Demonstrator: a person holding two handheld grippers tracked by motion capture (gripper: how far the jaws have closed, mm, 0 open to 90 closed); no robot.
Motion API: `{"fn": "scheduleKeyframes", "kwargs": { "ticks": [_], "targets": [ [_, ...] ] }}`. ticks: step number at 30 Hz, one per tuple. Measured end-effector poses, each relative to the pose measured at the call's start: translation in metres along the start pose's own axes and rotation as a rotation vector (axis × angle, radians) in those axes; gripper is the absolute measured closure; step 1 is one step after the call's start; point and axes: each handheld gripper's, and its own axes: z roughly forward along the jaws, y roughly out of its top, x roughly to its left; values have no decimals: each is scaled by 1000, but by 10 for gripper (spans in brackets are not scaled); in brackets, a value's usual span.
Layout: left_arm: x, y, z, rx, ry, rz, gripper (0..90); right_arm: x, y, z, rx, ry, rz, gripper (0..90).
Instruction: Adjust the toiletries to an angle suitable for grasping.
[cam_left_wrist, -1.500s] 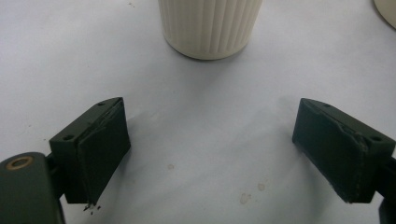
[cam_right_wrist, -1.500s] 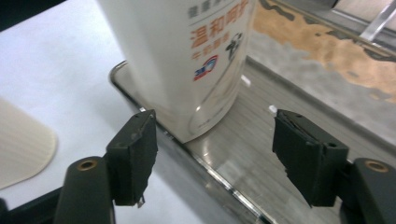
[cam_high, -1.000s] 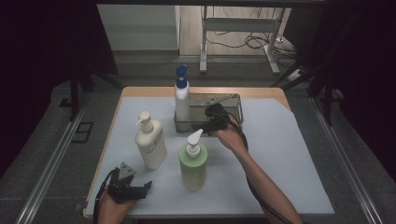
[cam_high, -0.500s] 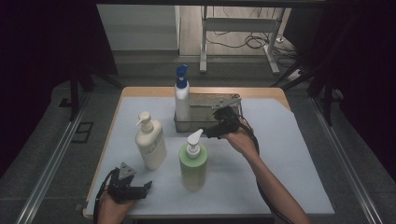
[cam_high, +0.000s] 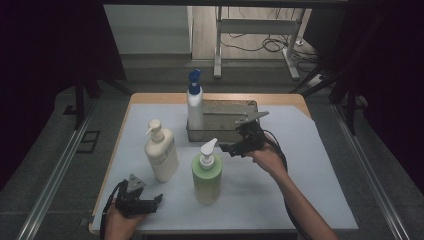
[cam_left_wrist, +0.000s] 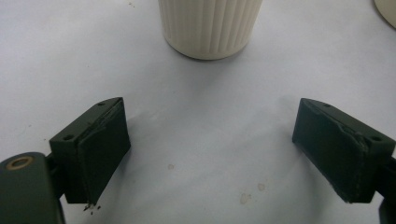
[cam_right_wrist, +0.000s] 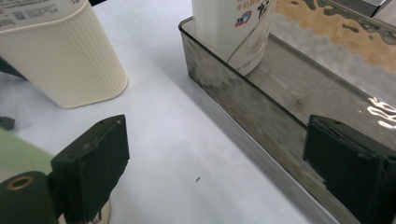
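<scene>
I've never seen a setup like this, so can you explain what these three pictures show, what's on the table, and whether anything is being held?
A person works at a table with a handheld two-jaw gripper in each hand. One picture looks down from above; the other two come from cameras riding on the grippers, looking along their black jaws. On the table stand a cream bottle, a green bottle and a metal tray with a blue-capped bottle in it. The left gripper rests open near the front edge. The right gripper, beside the green bottle, has just been opening; it holds nothing.
</scene>
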Motion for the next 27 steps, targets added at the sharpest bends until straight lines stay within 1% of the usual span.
{"fn": "scheduleKeyframes", "kwargs": {
  "ticks": [2, 4, 10, 14, 16, 20, 25, 27],
  "targets": [
    [0, 0, 0, 0, 0, 0, 105, 1, -2, -4, -5, -4, 2, 23],
    [0, 0, 0, 0, 0, 0, 105, 1, -5, -8, -8, -12, -9, 0],
    [0, 0, 0, 0, 0, 0, 105, 2, -14, -20, -13, -15, -11, 0],
    [0, 0, 0, 0, 0, 0, 105, 1, -22, -27, -16, -19, 3, 0],
    [0, 0, 0, 0, 1, 1, 105, 0, -27, -30, -20, -18, 1, 0],
    [0, 0, 0, 0, 0, 0, 105, 0, -36, -35, -23, -35, -10, 0],
    [0, 0, 0, 0, 1, 0, 105, -3, -48, -41, -23, -24, 10, 0],
    [0, 0, 0, 0, 1, 1, 105, -2, -53, -43, -23, -23, 10, 0]
  ]
}}
